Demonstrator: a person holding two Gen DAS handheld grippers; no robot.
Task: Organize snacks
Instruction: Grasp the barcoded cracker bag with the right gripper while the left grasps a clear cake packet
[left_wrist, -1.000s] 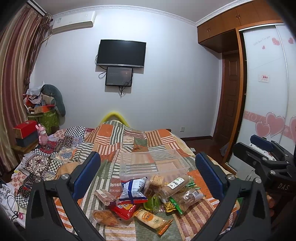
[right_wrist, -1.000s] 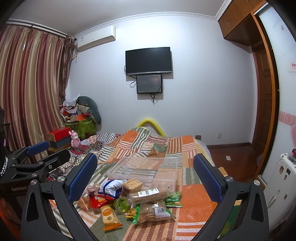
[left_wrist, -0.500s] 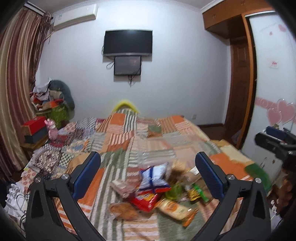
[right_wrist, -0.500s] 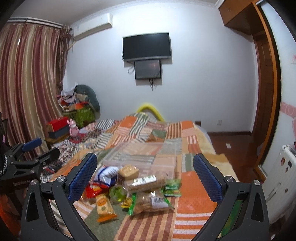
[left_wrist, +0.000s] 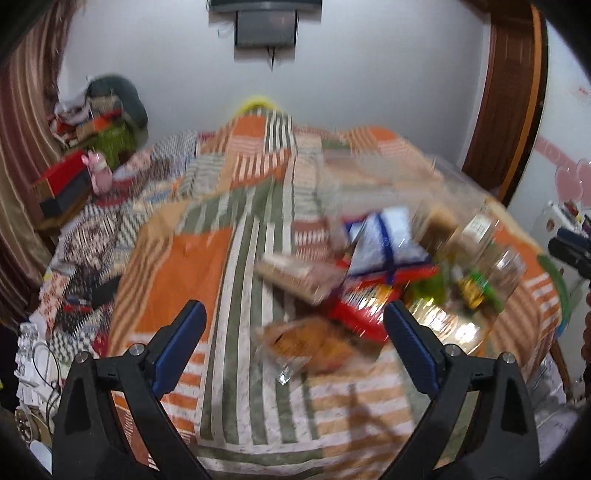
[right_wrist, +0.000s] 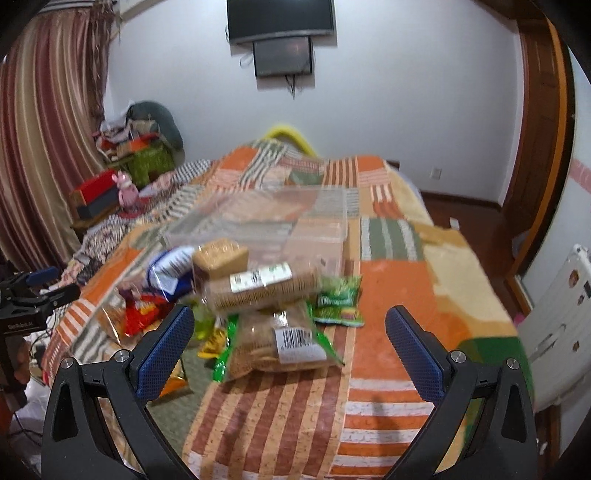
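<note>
A pile of snack packets lies on the patchwork bed. In the right wrist view I see a long cracker pack (right_wrist: 264, 290), a bagged biscuit pack with a barcode (right_wrist: 284, 345), a green packet (right_wrist: 338, 301) and a red packet (right_wrist: 142, 315). A clear plastic bin (right_wrist: 258, 218) stands behind them. My right gripper (right_wrist: 290, 352) is open and empty, just short of the biscuit pack. In the blurred left wrist view a blue-white bag (left_wrist: 388, 240), a red packet (left_wrist: 365, 306) and a brown snack bag (left_wrist: 306, 343) show. My left gripper (left_wrist: 293, 349) is open and empty above the brown bag.
The patchwork bedspread (right_wrist: 399, 284) covers the bed. A side table with a red box (right_wrist: 96, 192) and a pink toy (right_wrist: 127, 188) stands at the left by the curtains. A white radiator (right_wrist: 557, 317) is at the right. The left gripper shows at the left edge (right_wrist: 33, 295).
Both grippers have dropped down and moved in toward the snack pile; the snacks now loom larger. The left view is motion-blurred. Both stay open.
</note>
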